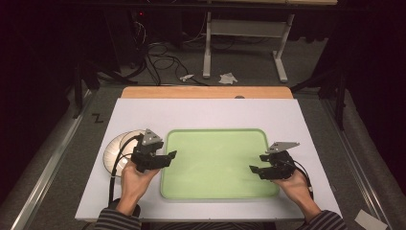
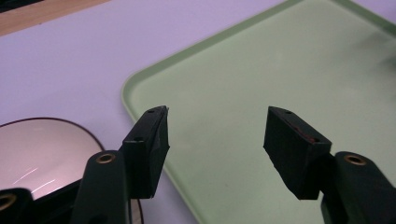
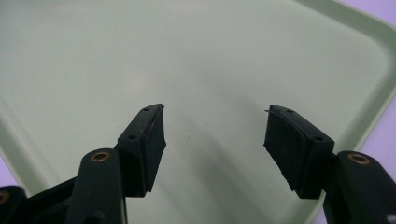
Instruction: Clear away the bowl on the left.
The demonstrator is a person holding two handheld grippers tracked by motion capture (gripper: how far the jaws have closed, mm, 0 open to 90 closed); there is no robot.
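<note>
A pale green tray (image 1: pixel 215 163) lies empty on the white mat. My left gripper (image 1: pixel 170 157) hovers at the tray's left rim, open, with nothing between its jaws. In the left gripper view the left gripper (image 2: pixel 217 126) spans the tray (image 2: pixel 280 60) near its rounded corner, and a white plate (image 2: pixel 37 149) lies at the lower left. At the tray's right rim my right gripper (image 1: pixel 256 164) points inward, also open and empty. Bare tray (image 3: pixel 140 56) lies under the right gripper (image 3: pixel 215 123) in the right gripper view.
The white plate (image 1: pixel 117 148) rests on the mat just left of the tray, partly under my left hand. The white mat (image 1: pixel 201 112) covers a wooden table (image 1: pixel 206 92). Beyond the far edge are floor cables (image 1: pixel 163 62) and a desk frame (image 1: pixel 244 33).
</note>
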